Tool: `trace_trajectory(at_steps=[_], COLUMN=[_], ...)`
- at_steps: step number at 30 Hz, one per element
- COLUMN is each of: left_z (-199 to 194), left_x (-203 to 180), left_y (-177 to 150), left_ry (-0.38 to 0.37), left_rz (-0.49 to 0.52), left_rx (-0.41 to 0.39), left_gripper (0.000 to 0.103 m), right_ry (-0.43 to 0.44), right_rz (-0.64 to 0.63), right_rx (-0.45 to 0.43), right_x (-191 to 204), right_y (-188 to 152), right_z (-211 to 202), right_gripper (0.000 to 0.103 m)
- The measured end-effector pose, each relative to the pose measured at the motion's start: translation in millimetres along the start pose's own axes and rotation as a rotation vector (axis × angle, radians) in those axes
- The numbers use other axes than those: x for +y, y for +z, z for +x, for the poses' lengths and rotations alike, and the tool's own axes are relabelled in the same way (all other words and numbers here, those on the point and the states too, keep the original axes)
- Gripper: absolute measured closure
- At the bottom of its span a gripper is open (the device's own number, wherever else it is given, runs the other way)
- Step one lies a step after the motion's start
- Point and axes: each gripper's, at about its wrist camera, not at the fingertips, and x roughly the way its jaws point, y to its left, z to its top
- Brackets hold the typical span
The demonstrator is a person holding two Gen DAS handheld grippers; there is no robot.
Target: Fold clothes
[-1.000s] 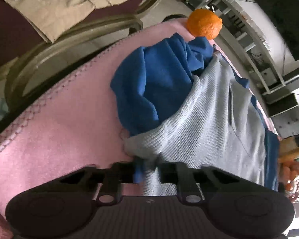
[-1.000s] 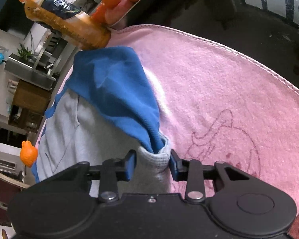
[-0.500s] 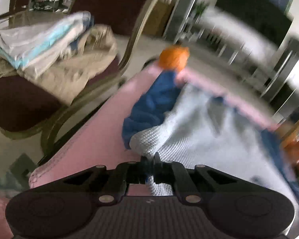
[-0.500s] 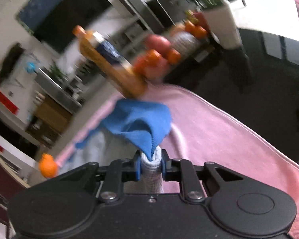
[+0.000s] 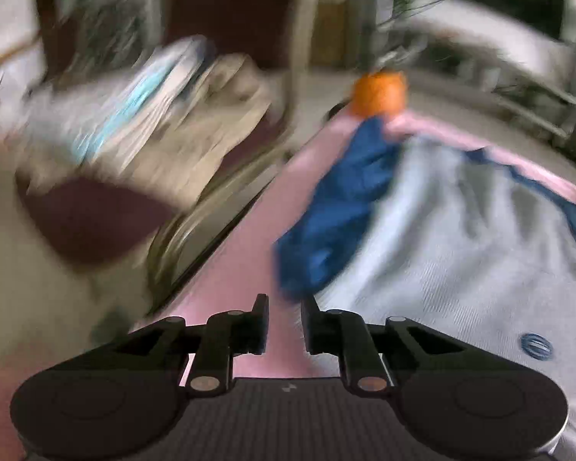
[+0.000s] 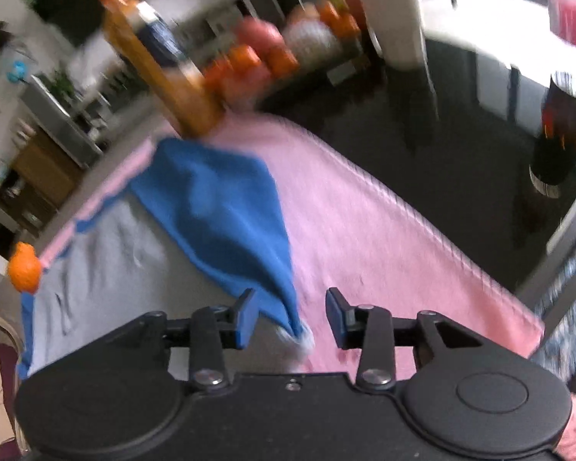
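Grey-blue sweatshirt (image 5: 453,238): just let go by L gripper (image 5: 284,320) & R gripper (image 6: 290,317), both jaws opening, nothing pinched; garment lies flat on pink blanket (image 6: 364,238), cuff between R jaws; fold step prob. done.

Left gripper (image 5: 284,317) low in frame, jaws opening, nothing between them, only the pink blanket (image 5: 245,265) showing in the gap. Just beyond the fingertips lies the blue sleeve (image 5: 338,207), crumpled, running up toward an orange (image 5: 380,92) at the blanket's far edge. Grey knit body of the garment (image 5: 457,246) spreads flat to the right, small round blue logo (image 5: 535,344) near the bottom right. Left of the blanket, a chair (image 5: 96,226) with a dark red seat holds a heap of beige and light-blue clothes (image 5: 149,123). Heavy motion blur throughout; background shelves unclear.
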Motion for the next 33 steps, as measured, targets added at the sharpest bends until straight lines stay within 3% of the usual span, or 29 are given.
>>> trace_trajectory(at_steps=[1,3,5,8,9,11,15,19,23,26,28,30,33], left_z=[-0.7,8.3,19.7,37.7,32.1,25.8,11.6,-21.8,-21.7,8.0,34.5,69.6,90.2], left_x=[-9.5,-29.4,-43.1,-57.5,-60.3,-63.7,-47.6,-42.5,-45.8,-55.0,-68.0,-72.2,-77.2], left_y=[-1.4,-7.4,-15.9,-32.6,-36.4,-38.2,-10.2,39.0,85.4,102.9,98.5,84.6,74.6], left_ry=[-0.041,-0.117,-0.139,-0.134,-0.113,-0.086,-0.192,-0.263,-0.331,-0.346,-0.313,-0.254,-0.196], left_rz=[0.047,0.133,0.205,0.358,0.415,0.486,0.368,0.287,0.247,0.283,0.306,0.327,0.388], left_rx=[-0.009,0.030,0.117,0.285,0.253,0.272,0.278,0.119,0.057,0.035,0.059,0.097,0.166], left_gripper=[0.080,0.077,0.077,0.074,0.073,0.074,0.076,0.076,0.075,0.074,0.074,0.075,0.075], right_ry=[0.027,0.099,0.129,0.046,0.010,-0.045,-0.056,0.083,0.180,0.223,0.207,0.153,0.072], right_rz=[-0.025,-0.104,-0.146,-0.211,-0.242,-0.284,-0.274,-0.283,-0.354,-0.379,-0.399,-0.429,-0.458], right_rx=[-0.027,0.031,0.132,0.253,0.278,0.310,0.299,0.178,0.088,0.071,0.060,0.052,0.057], right_x=[4.6,22.5,34.4,43.3,44.8,47.0,49.6,85.6,137.4,171.0,188.1,200.5,210.6], right_y=[0.5,-5.0,-13.1,-21.5,-24.6,-28.3,-24.7,10.1,53.6,79.7,88.6,92.6,102.4], right_z=[-3.3,7.4,26.4,48.6,51.4,52.2,42.1,10.9,-2.0,22.7,51.6,84.7,147.8], right_gripper=[0.065,0.065,0.068,0.069,0.073,0.074,0.074,0.069,0.066,0.066,0.066,0.068,0.069])
